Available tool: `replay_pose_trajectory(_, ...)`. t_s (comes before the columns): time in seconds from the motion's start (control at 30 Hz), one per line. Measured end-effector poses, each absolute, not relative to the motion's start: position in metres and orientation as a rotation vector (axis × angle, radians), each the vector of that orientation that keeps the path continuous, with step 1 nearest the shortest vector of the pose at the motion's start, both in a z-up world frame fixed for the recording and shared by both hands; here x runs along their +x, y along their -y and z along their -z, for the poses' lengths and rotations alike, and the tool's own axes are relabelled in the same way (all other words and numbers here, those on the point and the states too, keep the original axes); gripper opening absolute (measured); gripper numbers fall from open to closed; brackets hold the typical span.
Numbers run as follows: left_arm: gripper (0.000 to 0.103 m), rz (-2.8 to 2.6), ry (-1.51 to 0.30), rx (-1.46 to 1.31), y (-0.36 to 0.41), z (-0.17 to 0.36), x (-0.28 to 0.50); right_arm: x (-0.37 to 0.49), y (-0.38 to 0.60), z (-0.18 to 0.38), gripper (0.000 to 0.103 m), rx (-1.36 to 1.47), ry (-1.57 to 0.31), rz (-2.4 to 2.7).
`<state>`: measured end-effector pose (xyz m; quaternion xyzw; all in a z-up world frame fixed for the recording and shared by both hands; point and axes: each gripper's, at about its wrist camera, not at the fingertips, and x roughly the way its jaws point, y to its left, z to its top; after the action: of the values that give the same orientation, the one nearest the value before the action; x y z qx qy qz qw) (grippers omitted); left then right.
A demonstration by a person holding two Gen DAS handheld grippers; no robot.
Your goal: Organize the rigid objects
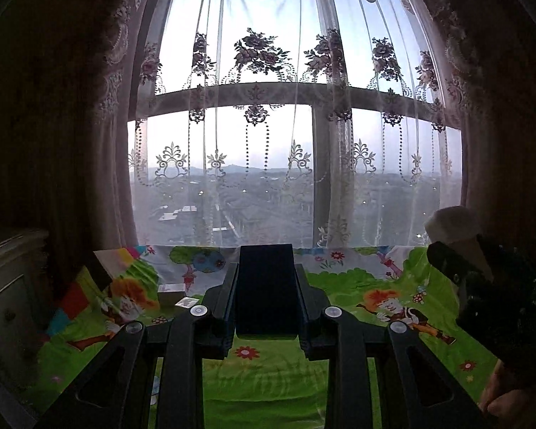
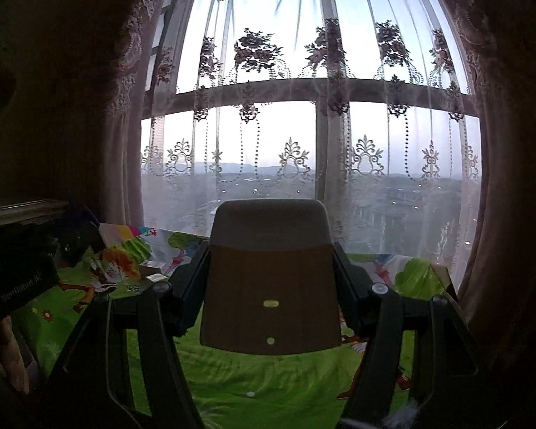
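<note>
Left wrist view: small boxes (image 1: 177, 295) lie on cartoon bedsheet (image 1: 268, 386)

A tall window (image 1: 232, 143) is veiled by a sheer embroidered curtain (image 1: 261, 53), with heavy drapes (image 1: 71, 125) at both sides. Pale daylight is let in. A white cabinet (image 1: 7, 271) is seen at left.

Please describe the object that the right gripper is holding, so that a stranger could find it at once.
Start at the big window with the lace curtain, then look down over the green cartoon bedsheet. The tan box with a pale top is gripped in the right gripper; the left gripper's box is dark blue and narrower.
</note>
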<state>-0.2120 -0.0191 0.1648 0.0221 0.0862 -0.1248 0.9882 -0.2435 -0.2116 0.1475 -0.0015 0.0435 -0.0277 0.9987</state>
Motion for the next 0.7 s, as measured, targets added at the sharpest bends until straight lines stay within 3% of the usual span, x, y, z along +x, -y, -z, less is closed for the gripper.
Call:
replay_pose_trajectory(0.43,0.029,0.130,-0.276,-0.024,-0.051,-0.169,-0.241,-0.247,0.147,-0.164,0.067,-0.049,-0.140,-0.244)
replay_pose_trajectory(0.7,0.029,0.003,-0.238,-0.058,-0.106,-0.180,-0.273,-0.252,0.090,-0.176,0.067,-0.103,-0.124,-0.418)
